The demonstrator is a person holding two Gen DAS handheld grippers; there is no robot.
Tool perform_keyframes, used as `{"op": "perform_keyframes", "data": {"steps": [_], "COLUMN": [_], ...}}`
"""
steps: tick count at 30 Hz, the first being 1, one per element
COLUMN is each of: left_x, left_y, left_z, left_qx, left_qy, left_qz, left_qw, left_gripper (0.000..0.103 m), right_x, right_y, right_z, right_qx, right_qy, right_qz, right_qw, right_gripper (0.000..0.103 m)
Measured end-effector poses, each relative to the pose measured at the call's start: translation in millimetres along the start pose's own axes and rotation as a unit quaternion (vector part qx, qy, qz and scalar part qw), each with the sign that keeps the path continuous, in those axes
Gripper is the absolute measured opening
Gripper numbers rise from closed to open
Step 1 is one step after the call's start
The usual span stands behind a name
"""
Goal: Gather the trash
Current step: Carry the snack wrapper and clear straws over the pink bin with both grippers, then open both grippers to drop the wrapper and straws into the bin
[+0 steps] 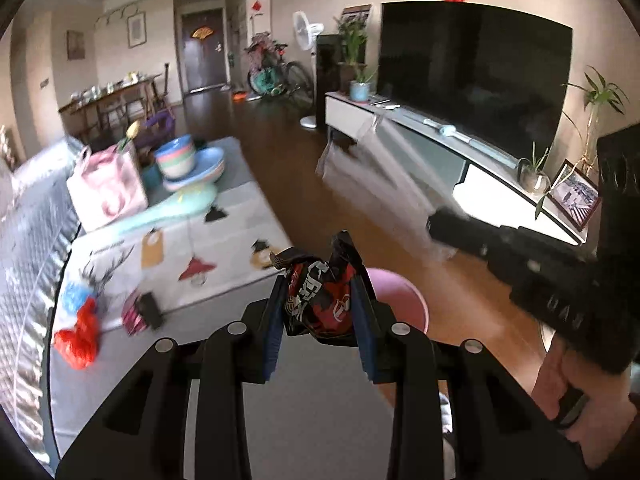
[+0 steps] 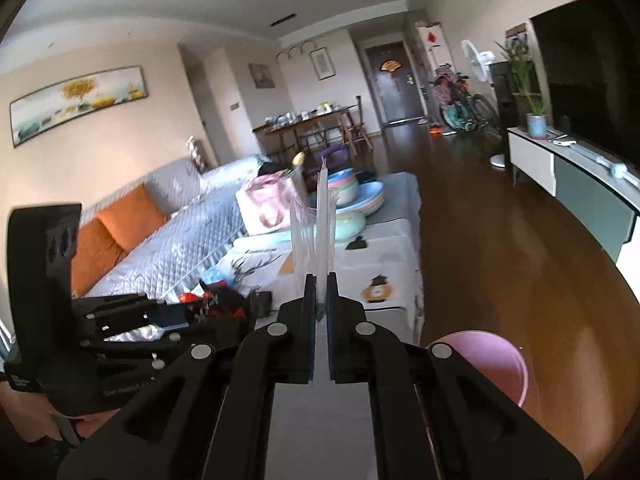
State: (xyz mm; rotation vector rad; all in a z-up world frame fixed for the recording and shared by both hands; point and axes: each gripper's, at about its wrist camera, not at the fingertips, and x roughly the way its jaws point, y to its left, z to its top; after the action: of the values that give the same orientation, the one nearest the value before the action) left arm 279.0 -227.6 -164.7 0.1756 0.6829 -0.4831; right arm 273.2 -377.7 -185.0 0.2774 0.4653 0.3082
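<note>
Crumpled red-black wrapper [image 1: 320,300] sits clamped in our left claw [image 1: 320,312]; the right claw [image 2: 320,308] pinches clear plastic [image 2: 316,220]. We judge both need carrying over the pink bin [image 2: 496,364], then releasing.

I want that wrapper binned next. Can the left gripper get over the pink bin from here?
Probably yes: the left gripper, shut on the red and black wrapper, has the pink bin just beyond its fingers, with only bare floor between.

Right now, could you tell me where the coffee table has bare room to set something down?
The coffee table is barest along its near-right edge, beside the wood floor. The far end is crowded with stacked bowls and a pink bag; red bag and scraps fill the sofa side.
</note>
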Motion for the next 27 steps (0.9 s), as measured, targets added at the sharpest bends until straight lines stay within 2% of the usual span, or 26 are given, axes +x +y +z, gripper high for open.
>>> {"op": "perform_keyframes", "data": {"steps": [8, 13, 16, 18, 21, 25, 27], "left_x": [58.0, 102.8, 133.0, 155.4, 186.8, 214.0, 222.2], "left_y": [-45.0, -58.4, -60.8, -61.8, -63.4, -63.6, -62.7], "left_z": [11.6, 3.1, -4.1, -9.8, -18.7, -28.1, -32.9], "left_qx": [0.011, 0.002, -0.009, -0.019, -0.031, -0.040, -0.049], "left_qy": [0.021, 0.047, 0.070, 0.090, 0.123, 0.146, 0.154], "left_qz": [-0.031, -0.040, -0.046, -0.051, -0.057, -0.059, -0.061], "left_qw": [0.9992, 0.9981, 0.9964, 0.9945, 0.9903, 0.9867, 0.9850], "left_gripper": [0.031, 0.031, 0.031, 0.031, 0.031, 0.031, 0.031], "right_x": [-9.4, 5.2, 25.3, 43.5, 71.0, 95.0, 98.0], "right_y": [-50.6, -85.6, -114.6, -134.9, -169.0, -202.2, -203.8], "right_z": [1.6, 0.5, -5.4, -15.0, -37.4, -64.9, -73.6], "right_qx": [0.008, 0.017, 0.049, 0.069, 0.123, 0.191, 0.204], "right_qy": [0.011, 0.046, 0.079, 0.117, 0.175, 0.216, 0.223], "right_qz": [-0.024, -0.044, -0.049, -0.058, -0.068, -0.077, -0.076], "right_qw": [1.000, 0.998, 0.995, 0.989, 0.975, 0.954, 0.950], "right_gripper": [0.005, 0.005, 0.005, 0.005, 0.005, 0.005, 0.005]}}
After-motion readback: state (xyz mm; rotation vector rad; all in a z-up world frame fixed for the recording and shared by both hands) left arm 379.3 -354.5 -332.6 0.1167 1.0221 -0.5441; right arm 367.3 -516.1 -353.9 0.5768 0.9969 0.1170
